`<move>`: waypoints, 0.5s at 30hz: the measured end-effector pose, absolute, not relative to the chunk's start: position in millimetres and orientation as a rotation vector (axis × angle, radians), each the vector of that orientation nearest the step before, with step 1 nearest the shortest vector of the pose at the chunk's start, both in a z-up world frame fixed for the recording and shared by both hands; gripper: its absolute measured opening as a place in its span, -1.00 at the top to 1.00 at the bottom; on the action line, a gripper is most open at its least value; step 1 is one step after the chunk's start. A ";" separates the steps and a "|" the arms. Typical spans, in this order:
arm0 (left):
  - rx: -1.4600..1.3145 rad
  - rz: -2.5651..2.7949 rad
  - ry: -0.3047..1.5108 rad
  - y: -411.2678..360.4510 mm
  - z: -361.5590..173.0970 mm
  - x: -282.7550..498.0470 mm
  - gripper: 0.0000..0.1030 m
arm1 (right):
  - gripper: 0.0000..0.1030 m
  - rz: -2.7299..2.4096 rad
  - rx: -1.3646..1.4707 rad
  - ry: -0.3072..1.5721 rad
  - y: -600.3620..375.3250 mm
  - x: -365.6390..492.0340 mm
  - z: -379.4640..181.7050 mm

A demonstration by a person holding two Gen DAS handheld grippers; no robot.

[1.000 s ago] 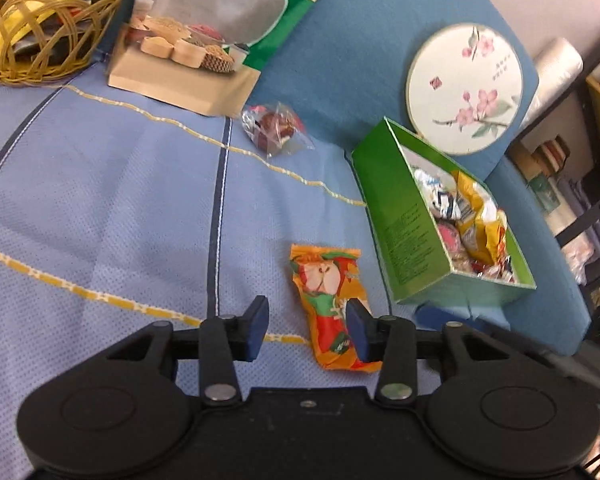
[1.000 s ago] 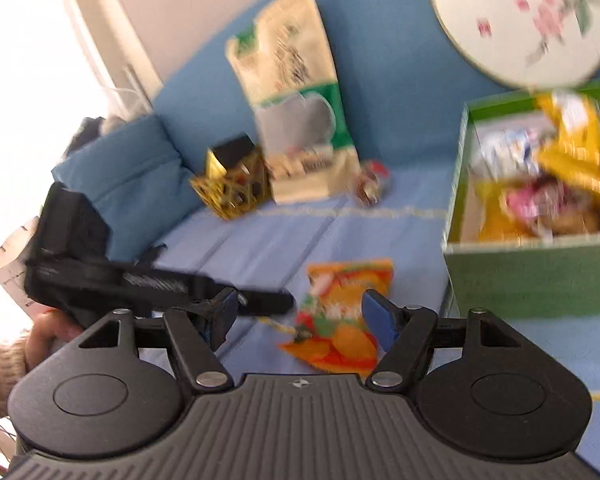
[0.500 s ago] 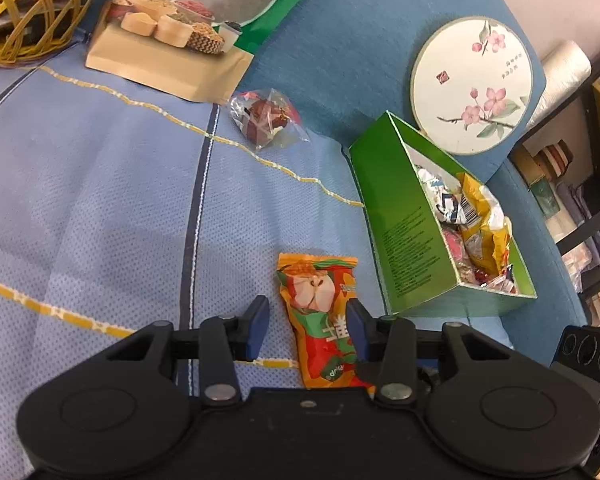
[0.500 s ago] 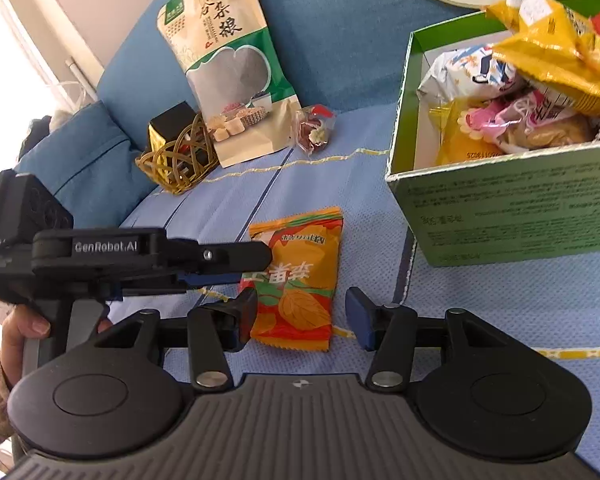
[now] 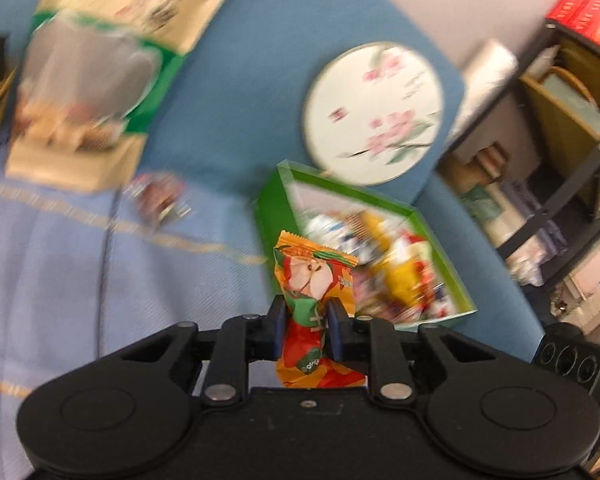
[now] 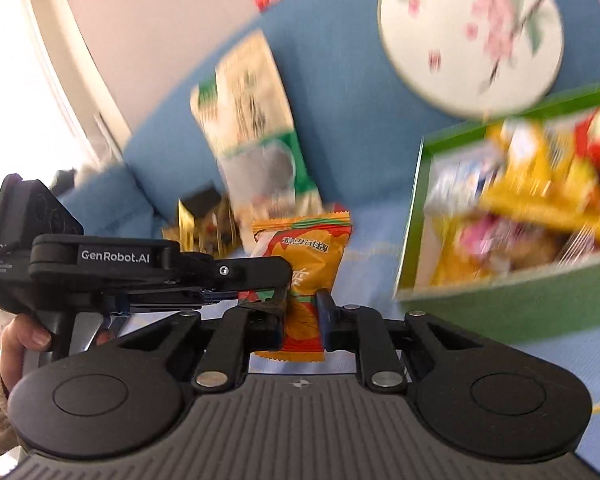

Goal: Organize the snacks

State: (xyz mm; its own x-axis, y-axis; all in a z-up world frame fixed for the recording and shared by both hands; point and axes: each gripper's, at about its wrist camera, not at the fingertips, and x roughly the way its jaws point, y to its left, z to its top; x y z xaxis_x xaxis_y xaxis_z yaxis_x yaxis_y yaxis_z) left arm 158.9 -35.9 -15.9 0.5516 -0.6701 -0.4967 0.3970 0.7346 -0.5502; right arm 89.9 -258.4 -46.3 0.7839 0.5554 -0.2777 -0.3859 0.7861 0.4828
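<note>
Standing upright between both sets of jaws, the orange foil snack packet printed with a sliced apple (image 5: pixel 314 280) is pinched low down by the left gripper (image 5: pixel 307 330), closed tight against it, while the right gripper (image 6: pixel 302 316) also clamps its lower part, jaws nearly together; the green cardboard box filled with wrapped snacks (image 5: pixel 274 208) lies just beyond it on the blue sofa
</note>
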 end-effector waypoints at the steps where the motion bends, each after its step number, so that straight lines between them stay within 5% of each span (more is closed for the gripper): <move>1: -0.391 -0.667 0.739 -43.8 -9.0 159.8 1.00 | 0.45 0.512 0.416 0.400 -263.4 87.3 -42.4; 15: -0.270 -0.846 0.669 -147.6 28.2 199.6 1.00 | 0.46 0.273 0.500 0.201 -334.5 96.0 -31.8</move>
